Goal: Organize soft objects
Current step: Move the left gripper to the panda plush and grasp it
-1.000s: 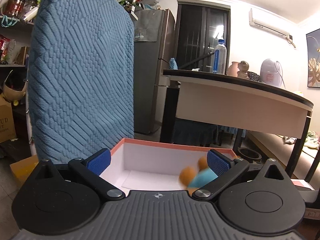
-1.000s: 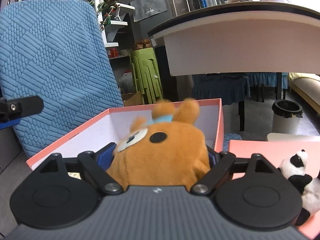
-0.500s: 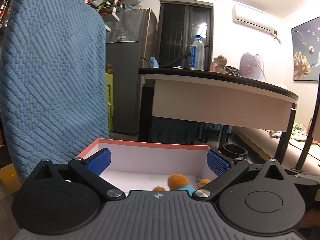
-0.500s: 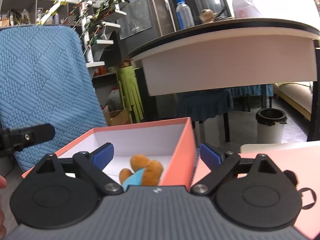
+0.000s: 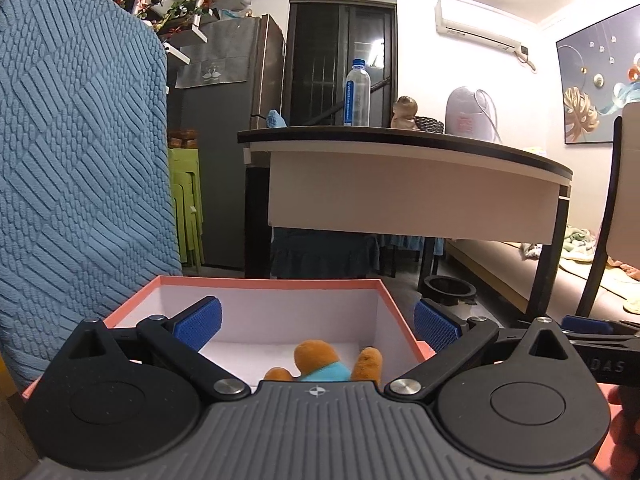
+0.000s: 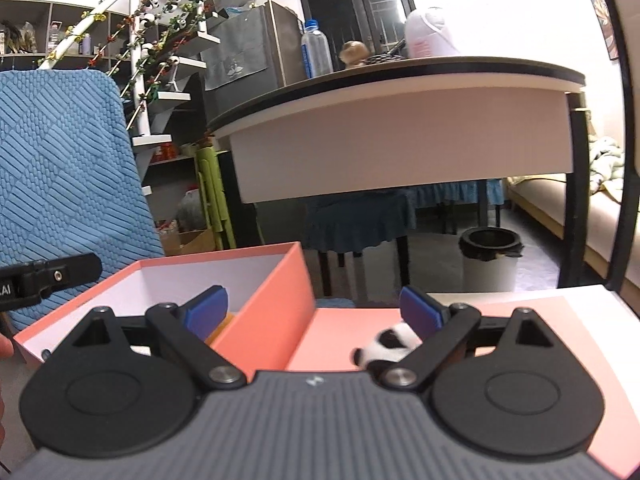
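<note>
Since 1.0 s ago, right gripper point(image 6: 314, 308) no longer pinches the orange plush bear with turquoise bow point(image 5: 326, 364); the toy now lies on the white floor of the open salmon-pink cardboard box point(image 5: 264, 282), lower centre of the left wrist view. Right gripper's blue-padded fingers point(image 6: 418, 310) are spread wide and empty, straddling the box's right wall point(image 6: 276, 304) at frame centre. Small black-and-white plush panda point(image 6: 386, 348) lies on the flat salmon-pink lid point(image 6: 520, 304) just beside the box, lower right of centre, partly hidden by the gripper linkage. Left gripper point(image 5: 316, 320) also spread, empty, above the box. Blue textured chair back point(image 5: 80, 160) fills left of frame.
</note>
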Demonstrator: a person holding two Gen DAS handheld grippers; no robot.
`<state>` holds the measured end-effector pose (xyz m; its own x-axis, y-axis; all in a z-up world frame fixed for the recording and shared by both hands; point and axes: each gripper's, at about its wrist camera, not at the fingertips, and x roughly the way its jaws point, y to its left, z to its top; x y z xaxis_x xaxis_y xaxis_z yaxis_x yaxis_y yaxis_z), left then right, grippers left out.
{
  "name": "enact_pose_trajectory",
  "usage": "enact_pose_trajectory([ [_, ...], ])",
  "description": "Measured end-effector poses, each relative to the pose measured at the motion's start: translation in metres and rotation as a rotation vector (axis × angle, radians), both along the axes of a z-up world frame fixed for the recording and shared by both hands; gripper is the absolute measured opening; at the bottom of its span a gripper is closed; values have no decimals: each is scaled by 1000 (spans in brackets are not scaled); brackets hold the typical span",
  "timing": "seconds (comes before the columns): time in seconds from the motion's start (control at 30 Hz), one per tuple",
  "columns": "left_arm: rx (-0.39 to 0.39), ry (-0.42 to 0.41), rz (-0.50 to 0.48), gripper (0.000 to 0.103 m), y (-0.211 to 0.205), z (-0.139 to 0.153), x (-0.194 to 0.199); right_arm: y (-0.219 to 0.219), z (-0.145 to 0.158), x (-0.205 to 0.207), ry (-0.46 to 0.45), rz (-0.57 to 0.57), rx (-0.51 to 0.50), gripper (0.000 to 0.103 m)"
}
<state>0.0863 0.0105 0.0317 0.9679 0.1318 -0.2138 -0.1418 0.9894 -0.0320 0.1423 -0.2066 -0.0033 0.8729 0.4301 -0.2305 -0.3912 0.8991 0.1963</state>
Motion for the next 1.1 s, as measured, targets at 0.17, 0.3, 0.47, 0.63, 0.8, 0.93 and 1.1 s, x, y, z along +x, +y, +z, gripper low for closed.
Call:
enact_pose_trajectory([
  [0.17,-1,3,-10,103,-8,-2,5,-17,-3,-2,5,-27,-2,94],
  [0.3,5,11,-22,103,-15,-4,7,-27,-4,-3,5,-44,1,94],
  [0.47,15,18,-45,103,-27,-9,7,-37,-5,-5,1,-64,4,94],
  [0.63,22,18,-70,103,-41,-12,7,-47,-5,-6,-2,-88,9,94],
  [0.8,35,1,-105,103,-60,-14,8,-59,-6,-7,-17,-138,6,94],
  [0.93,47,-2,-136,103,-77,-18,11,-76,-9,-5,0,-187,39,95],
  [1.1,49,6,-177,103,-100,-25,17,-98,-9,-8,-11,-254,55,98],
])
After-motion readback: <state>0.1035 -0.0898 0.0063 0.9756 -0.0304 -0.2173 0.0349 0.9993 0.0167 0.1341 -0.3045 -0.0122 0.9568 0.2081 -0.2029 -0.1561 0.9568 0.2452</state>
